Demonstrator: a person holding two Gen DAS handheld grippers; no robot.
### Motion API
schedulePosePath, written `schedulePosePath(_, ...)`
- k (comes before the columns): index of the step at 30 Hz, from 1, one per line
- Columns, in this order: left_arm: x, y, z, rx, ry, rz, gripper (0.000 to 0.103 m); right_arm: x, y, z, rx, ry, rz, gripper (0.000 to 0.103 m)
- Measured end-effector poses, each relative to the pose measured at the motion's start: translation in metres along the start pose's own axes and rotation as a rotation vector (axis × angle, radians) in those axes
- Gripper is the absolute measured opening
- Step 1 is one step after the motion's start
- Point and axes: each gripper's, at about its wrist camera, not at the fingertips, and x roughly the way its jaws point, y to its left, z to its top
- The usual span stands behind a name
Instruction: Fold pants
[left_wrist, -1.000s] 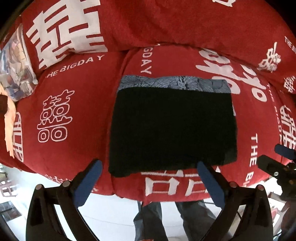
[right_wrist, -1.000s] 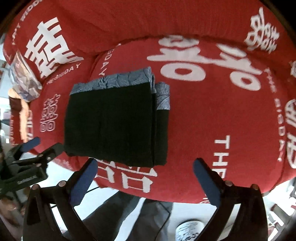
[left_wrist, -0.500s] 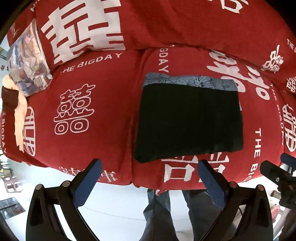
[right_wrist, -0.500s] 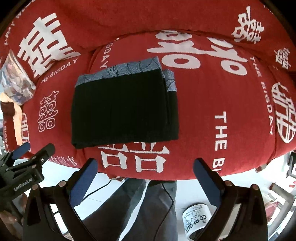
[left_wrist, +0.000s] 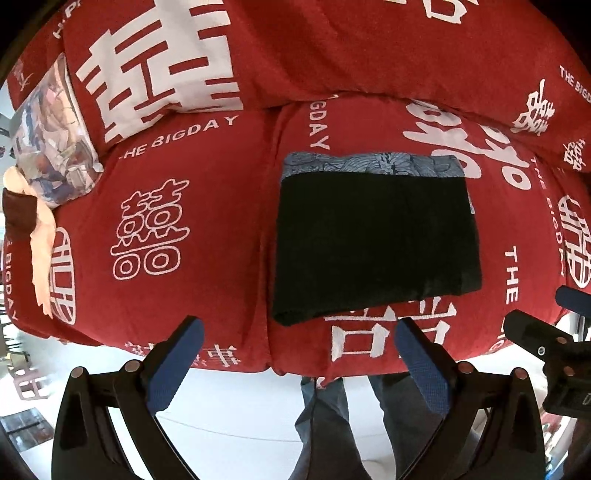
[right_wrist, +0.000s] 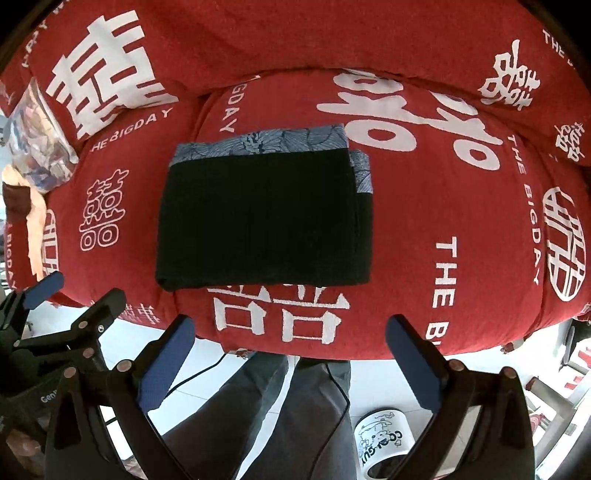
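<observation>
Pants, black with blue-grey patterned waistband (left_wrist: 373, 236) (right_wrist: 264, 218), lie folded on red printed sofa cover (left_wrist: 166, 206) (right_wrist: 443, 206); left tool (left_wrist: 299, 365) and right tool (right_wrist: 291, 365) both gape wide, empty.

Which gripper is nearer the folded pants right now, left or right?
Left, slightly, though it is close. The left gripper sits just before the folded pants' near-left corner. The right gripper hangs off the sofa's front edge, farther from the pants. Both are open and empty.

Black pants (left_wrist: 376, 243) with blue leaf-print band lie on a red, white-lettered sofa cover (left_wrist: 207, 221).
</observation>
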Motion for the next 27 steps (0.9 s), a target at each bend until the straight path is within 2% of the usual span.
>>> schedulePosePath(27, -0.003, -0.020, -0.011, 0.035, 0.000, 0.026, 0.103, 0.004, -0.022, -0.015, 0.066, -0.013, 0.020, 0.103)
